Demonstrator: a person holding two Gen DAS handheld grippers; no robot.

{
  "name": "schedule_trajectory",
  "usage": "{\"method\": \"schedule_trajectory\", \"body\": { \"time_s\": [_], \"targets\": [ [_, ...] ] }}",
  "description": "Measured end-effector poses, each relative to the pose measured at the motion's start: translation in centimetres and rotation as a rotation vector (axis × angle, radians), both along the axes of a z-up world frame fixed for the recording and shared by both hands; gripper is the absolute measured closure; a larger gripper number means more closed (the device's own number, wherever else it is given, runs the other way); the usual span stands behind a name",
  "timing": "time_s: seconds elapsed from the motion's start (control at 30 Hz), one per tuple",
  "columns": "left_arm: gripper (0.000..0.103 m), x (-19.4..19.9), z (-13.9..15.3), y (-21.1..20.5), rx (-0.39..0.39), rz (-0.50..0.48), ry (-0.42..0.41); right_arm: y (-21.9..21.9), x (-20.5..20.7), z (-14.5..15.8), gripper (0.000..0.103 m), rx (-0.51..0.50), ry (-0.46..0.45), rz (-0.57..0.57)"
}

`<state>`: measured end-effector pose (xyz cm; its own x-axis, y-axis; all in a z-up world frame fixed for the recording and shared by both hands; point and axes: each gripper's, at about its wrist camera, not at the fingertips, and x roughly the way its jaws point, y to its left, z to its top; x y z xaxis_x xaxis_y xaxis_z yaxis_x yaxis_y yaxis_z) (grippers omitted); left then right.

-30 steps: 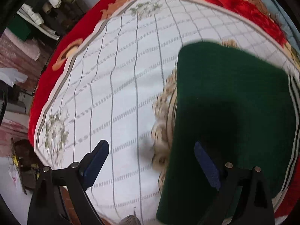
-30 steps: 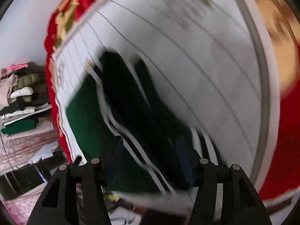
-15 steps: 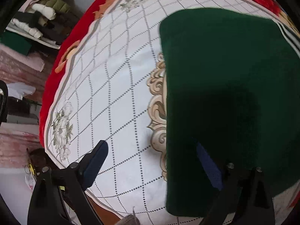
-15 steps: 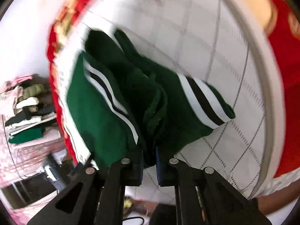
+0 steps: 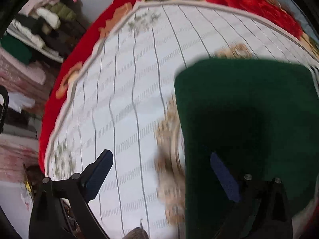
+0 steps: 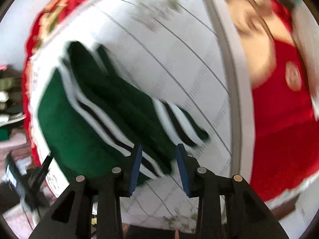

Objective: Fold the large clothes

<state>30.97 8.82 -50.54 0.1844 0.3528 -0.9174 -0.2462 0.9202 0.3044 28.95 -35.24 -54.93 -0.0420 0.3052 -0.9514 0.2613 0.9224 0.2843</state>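
The soft, limp green striped sweater (image 6: 83,131) needs pinching at its cuff (image 6: 175,119); right hand-held gripper (image 6: 159,166) just reopened, narrow and empty, left hand-held gripper (image 5: 159,176) wide, empty.

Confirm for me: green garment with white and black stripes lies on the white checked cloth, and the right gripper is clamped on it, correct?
Not quite. In the right wrist view the right gripper has just been opening; its jaws stand apart, with nothing pinched between them. The green garment with white and black stripes does lie on the white checked cloth.

Both grippers (image 6: 158,165) — black frames, blue-padded fingers (image 5: 99,171), silver screws.
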Motion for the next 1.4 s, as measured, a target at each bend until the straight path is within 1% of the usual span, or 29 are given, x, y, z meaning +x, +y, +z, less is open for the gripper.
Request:
{"method": "schedule_trajectory", "body": {
  "time_s": [0.13,0.2,0.27,0.3,0.33,0.37,0.4,0.47,0.5,0.53,0.57,0.63,0.67,0.73,0.77,0.8,0.9,0.93,0.97,1.0,1.07,1.1,1.17,1.2,1.23,1.3,1.33,1.37,1.4],
  "targets": [
    [0.002,4.7,-3.7,0.8,0.061,-0.041,0.030,4.2,3.8,0.5,0.066,0.059,-0.123,0.108],
    [0.002,5.5,-4.0,1.2,0.053,-0.050,0.032,6.4,6.2,0.0,0.065,0.076,-0.129,0.143],
    [0.002,5.6,-3.8,1.6,0.045,-0.053,0.029,7.6,7.9,-2.0,0.057,0.111,-0.090,0.152],
    [0.002,5.5,-3.7,1.7,0.044,-0.050,0.029,7.9,8.2,-3.0,0.063,0.141,-0.074,0.130],
    [0.002,5.3,-3.6,1.8,0.043,-0.045,0.025,7.8,8.2,-3.4,0.074,0.143,-0.079,0.108],
    [0.002,5.2,-3.6,1.9,0.036,-0.042,0.022,7.2,8.3,-3.3,0.101,0.102,-0.089,0.092],
    [0.002,5.1,-3.6,1.9,0.033,-0.038,0.019,6.4,8.2,-3.3,0.103,0.092,-0.115,0.067],
    [0.002,5.0,-3.5,1.9,0.032,-0.035,0.016,3.9,8.2,-2.2,0.103,-0.028,-0.180,0.013],
    [0.002,5.1,-3.4,1.9,0.026,-0.031,0.016,2.4,8.3,-3.1,0.103,-0.010,-0.149,-0.019],
    [0.002,5.0,-3.4,1.9,0.022,-0.030,0.015,0.9,8.4,-4.0,0.103,0.075,-0.095,-0.079],
    [0.002,5.1,-3.3,1.9,0.019,-0.030,0.015,0.2,8.6,-4.3,0.103,0.164,-0.073,-0.097],
    [0.002,5.1,-3.3,2.0,0.013,-0.033,0.018,0.7,9.4,-3.2,0.102,0.226,-0.106,-0.025],
    [0.002,5.2,-3.3,2.0,0.012,-0.035,0.018,1.4,9.9,-2.4,0.100,0.240,-0.123,0.017],
    [0.002,5.2,-3.4,1.9,0.018,-0.042,0.019,3.1,11.1,-1.5,0.078,0.284,-0.151,0.071],
    [0.002,5.3,-3.4,1.9,0.022,-0.043,0.020,3.5,11.7,-1.4,0.049,0.290,-0.149,0.086],
    [0.002,5.3,-3.4,1.8,0.028,-0.045,0.021,4.3,12.3,-1.4,0.038,0.277,-0.148,0.105],
    [0.002,5.4,-3.3,1.7,0.042,-0.050,0.024,7.1,13.4,-2.6,0.038,0.277,-0.107,0.192],
    [0.002,5.5,-3.3,1.6,0.045,-0.052,0.024,8.5,13.5,-3.2,0.040,0.279,-0.096,0.233],
    [0.002,5.5,-3.3,1.6,0.046,-0.052,0.024,10.0,13.5,-3.5,0.063,0.261,-0.096,0.284],
    [0.002,5.5,-3.4,1.6,0.048,-0.055,0.025,11.0,13.4,-3.7,0.101,0.241,-0.096,0.320],
    [0.002,5.5,-3.4,1.6,0.047,-0.058,0.023,12.6,12.9,-2.9,0.100,0.157,-0.133,0.355],
    [0.002,5.4,-3.3,1.6,0.044,-0.060,0.021,12.3,12.9,-1.9,0.101,0.115,-0.174,0.329],
    [0.002,5.4,-3.2,1.6,0.033,-0.066,0.010,11.2,12.9,-0.9,0.101,0.098,-0.208,0.234],
    [0.002,5.5,-3.2,1.5,0.030,-0.068,0.008,10.5,13.0,-1.3,0.101,0.070,-0.200,0.198],
    [0.002,5.6,-3.3,1.4,0.026,-0.069,0.010,9.9,13.0,-2.4,0.101,0.054,-0.159,0.180],
    [0.002,5.8,-3.3,1.0,0.037,-0.067,0.017,9.7,12.9,-4.8,0.101,0.060,-0.072,0.145],
    [0.002,5.9,-3.2,0.9,0.044,-0.068,0.022,9.5,12.8,-5.0,0.101,0.064,-0.062,0.143],
    [0.002,5.9,-3.0,0.9,0.042,-0.065,0.027,9.6,13.1,-4.7,0.099,0.064,-0.058,0.154],
    [0.002,5.9,-2.6,1.0,0.034,-0.058,0.028,9.3,13.1,-4.2,0.091,0.069,-0.059,0.156]
  ]
}}
